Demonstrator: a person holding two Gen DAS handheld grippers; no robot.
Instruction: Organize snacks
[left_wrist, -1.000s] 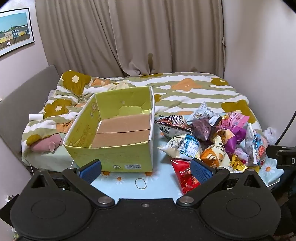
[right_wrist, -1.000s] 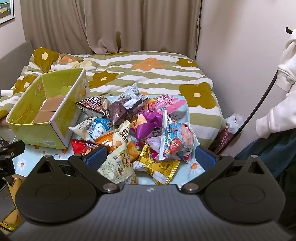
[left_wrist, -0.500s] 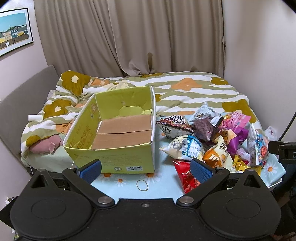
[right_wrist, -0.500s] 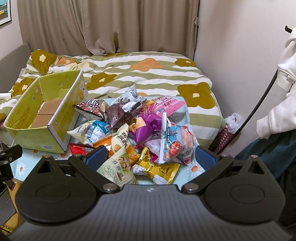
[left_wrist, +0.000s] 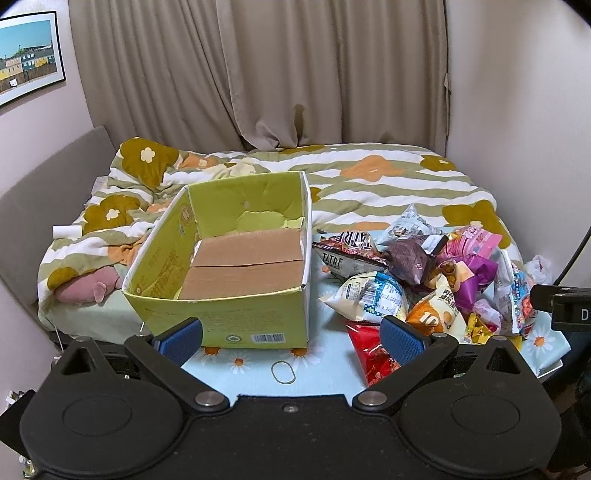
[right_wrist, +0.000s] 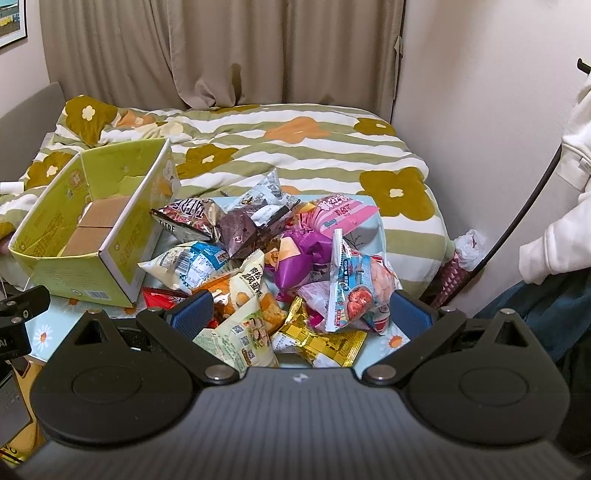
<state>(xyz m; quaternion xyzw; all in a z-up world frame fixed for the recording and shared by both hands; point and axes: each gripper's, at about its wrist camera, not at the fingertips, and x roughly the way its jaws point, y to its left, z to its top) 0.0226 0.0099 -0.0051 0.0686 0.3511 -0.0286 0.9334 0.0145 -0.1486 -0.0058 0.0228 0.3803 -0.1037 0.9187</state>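
A yellow-green cardboard box (left_wrist: 236, 254) (right_wrist: 88, 221) stands open-topped on the left of a small table with a light blue daisy cloth (left_wrist: 321, 373), nothing but brown flaps inside. To its right lies a heap of snack bags (left_wrist: 424, 280) (right_wrist: 280, 258): a dark "TATRE" bag (left_wrist: 347, 253), a white-blue bag (left_wrist: 369, 295), a red bag (left_wrist: 369, 350), a purple bag (right_wrist: 306, 258), a gold packet (right_wrist: 321, 338). My left gripper (left_wrist: 291, 336) hovers open before the box's front right corner. My right gripper (right_wrist: 301, 314) hovers open over the heap's near edge, holding nothing.
A rubber band (left_wrist: 283, 371) lies on the cloth near the front. Behind the table is a bed with a striped flower quilt (left_wrist: 369, 184) and curtains. A wall closes the right side. A person's white sleeve (right_wrist: 561, 229) and a black cable (right_wrist: 517, 214) are at right.
Both grippers have drifted slightly; the right one has crept a little closer to the heap. Nothing was taken hold of or moved on the table.
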